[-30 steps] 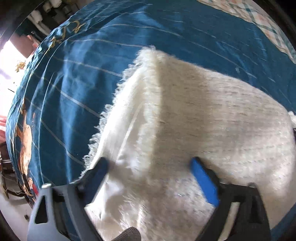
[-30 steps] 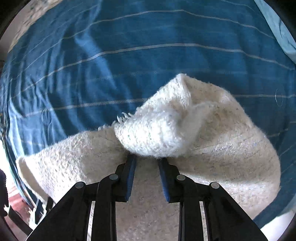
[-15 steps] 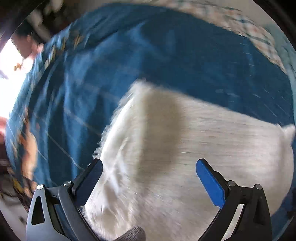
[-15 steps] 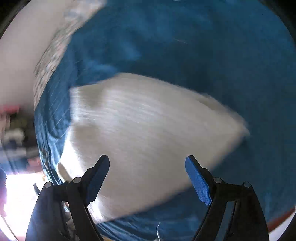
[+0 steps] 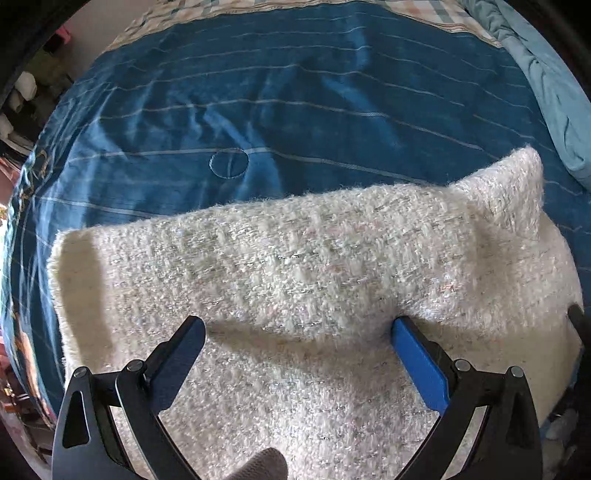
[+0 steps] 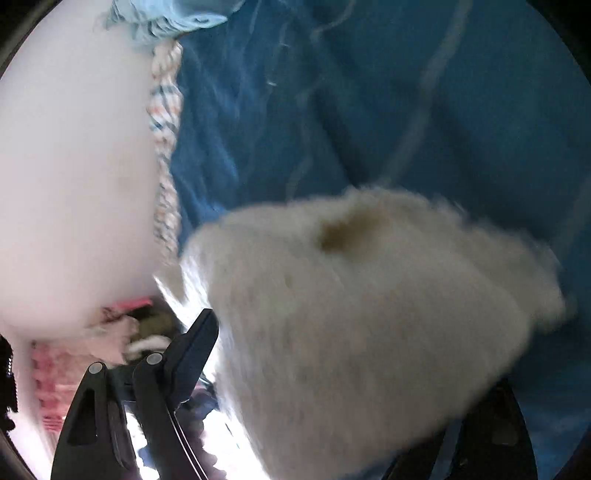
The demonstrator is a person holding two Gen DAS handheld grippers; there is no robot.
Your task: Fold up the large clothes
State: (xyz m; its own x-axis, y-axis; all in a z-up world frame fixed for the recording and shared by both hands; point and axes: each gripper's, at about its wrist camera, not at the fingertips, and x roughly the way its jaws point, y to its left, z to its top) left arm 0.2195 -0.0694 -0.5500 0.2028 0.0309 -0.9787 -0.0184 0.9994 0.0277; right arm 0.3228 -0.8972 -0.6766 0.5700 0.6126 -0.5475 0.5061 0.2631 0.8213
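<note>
A fuzzy white knitted garment (image 5: 303, 266) lies folded on a blue striped bedspread (image 5: 280, 110). My left gripper (image 5: 299, 332) is open just above it, its fingers spread over the garment's near part, holding nothing. One corner of the garment stands up at the right (image 5: 513, 184). In the right wrist view the same garment (image 6: 362, 317) is blurred and close. My right gripper (image 6: 332, 369) is open; its left finger (image 6: 192, 350) shows beside the garment, and the garment covers the right finger.
A light blue quilt (image 5: 546, 85) lies at the bed's right edge, with a checked sheet (image 5: 424, 11) at the far edge. A white wall (image 6: 66, 166) and cluttered items (image 6: 122, 325) lie beyond the bed in the right wrist view.
My right gripper let go of the garment's corner and opened, then swung left. My left gripper stayed open and turned; the garment now lies flat across its view.
</note>
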